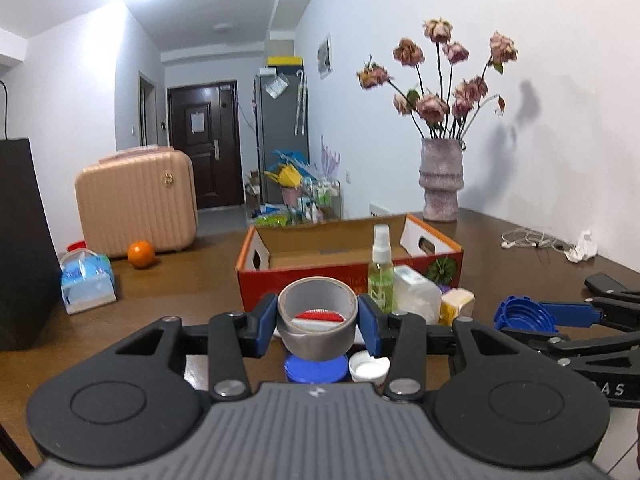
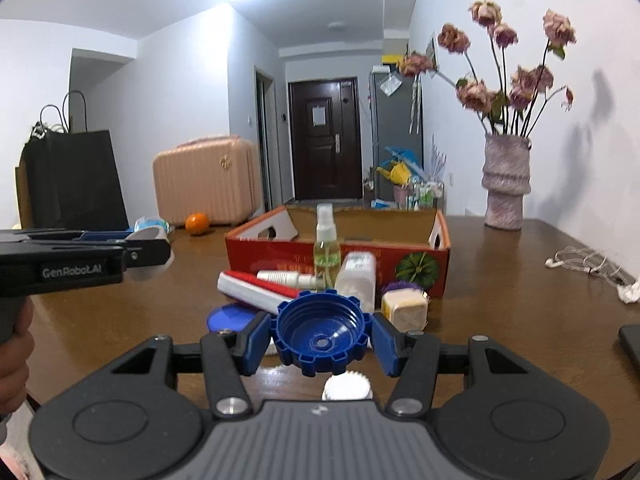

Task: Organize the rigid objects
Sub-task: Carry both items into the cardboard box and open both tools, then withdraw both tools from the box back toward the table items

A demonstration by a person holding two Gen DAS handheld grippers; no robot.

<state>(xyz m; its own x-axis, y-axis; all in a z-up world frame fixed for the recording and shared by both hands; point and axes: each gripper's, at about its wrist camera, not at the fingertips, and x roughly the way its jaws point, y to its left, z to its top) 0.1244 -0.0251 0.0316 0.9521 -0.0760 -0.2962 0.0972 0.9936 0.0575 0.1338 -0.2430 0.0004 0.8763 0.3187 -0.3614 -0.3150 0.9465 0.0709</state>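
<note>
My left gripper [image 1: 318, 322] is shut on a roll of grey tape [image 1: 318, 328] and holds it above the table. My right gripper [image 2: 321, 336] is shut on a large blue ribbed cap [image 2: 321, 330]; the cap also shows in the left wrist view [image 1: 520, 314]. An open red cardboard box [image 1: 352, 276] stands ahead of both, also seen in the right wrist view [image 2: 340, 256]. In front of it stand a green spray bottle [image 2: 327, 248], a white bottle [image 2: 356, 280], a red and white roller [image 2: 256, 288] and a cream block [image 2: 404, 308]. A blue lid [image 1: 316, 368] and a white cap [image 1: 369, 366] lie under the tape.
A vase of dried flowers [image 1: 441, 180] stands at the table's far right by the wall. White earphones [image 1: 532, 240] and crumpled paper [image 1: 582, 246] lie to the right. An orange [image 1: 141, 254], a tissue pack [image 1: 86, 280] and a pink case [image 1: 136, 208] are on the left, beside a black bag [image 2: 76, 184].
</note>
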